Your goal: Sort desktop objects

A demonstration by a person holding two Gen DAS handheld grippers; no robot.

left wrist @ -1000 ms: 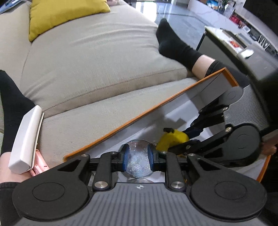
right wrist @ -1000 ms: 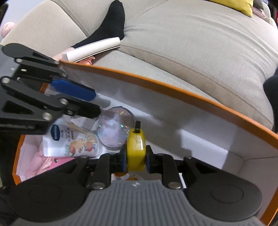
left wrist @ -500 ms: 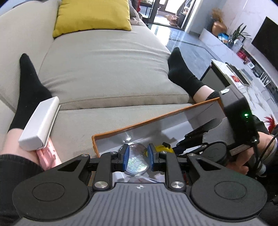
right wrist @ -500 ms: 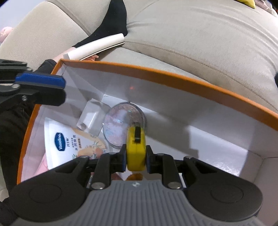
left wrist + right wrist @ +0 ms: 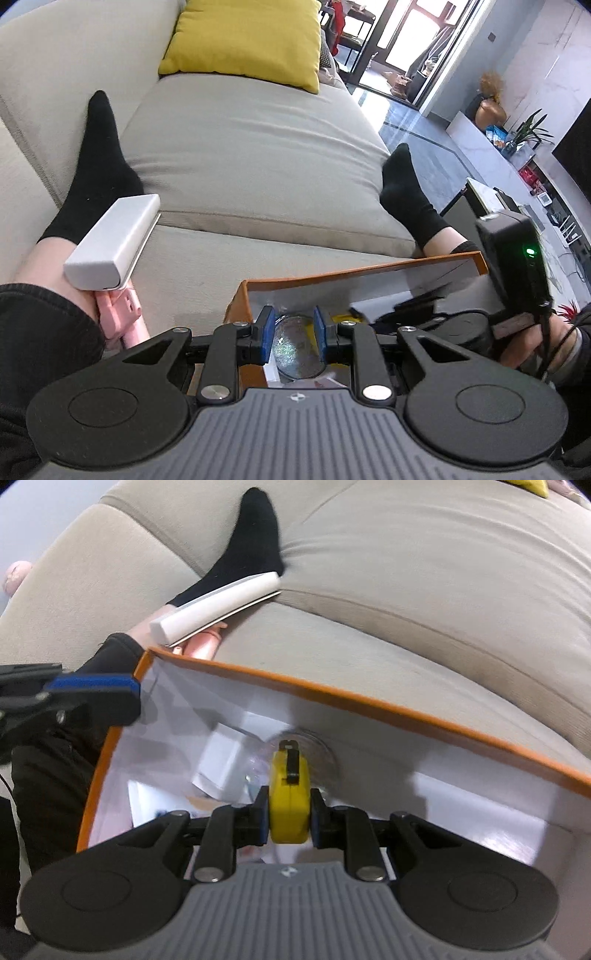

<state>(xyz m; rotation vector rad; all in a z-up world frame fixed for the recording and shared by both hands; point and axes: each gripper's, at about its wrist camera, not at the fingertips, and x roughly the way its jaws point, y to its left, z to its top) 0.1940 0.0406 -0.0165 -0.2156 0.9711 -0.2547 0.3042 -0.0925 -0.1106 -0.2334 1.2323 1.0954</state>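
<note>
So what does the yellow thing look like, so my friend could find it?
Look for the orange-edged box sitting on the beige sofa. Over its white inside, the right gripper pinches a small yellow tape measure. It is the only bright yellow thing there, with a black clip on top, unlike the clear round case behind it.

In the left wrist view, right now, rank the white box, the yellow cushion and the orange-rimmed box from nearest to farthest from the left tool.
1. Orange-rimmed box: directly ahead of the left tool.
2. White box: ahead on the left, beside a leg.
3. Yellow cushion: far end of the sofa.
</note>
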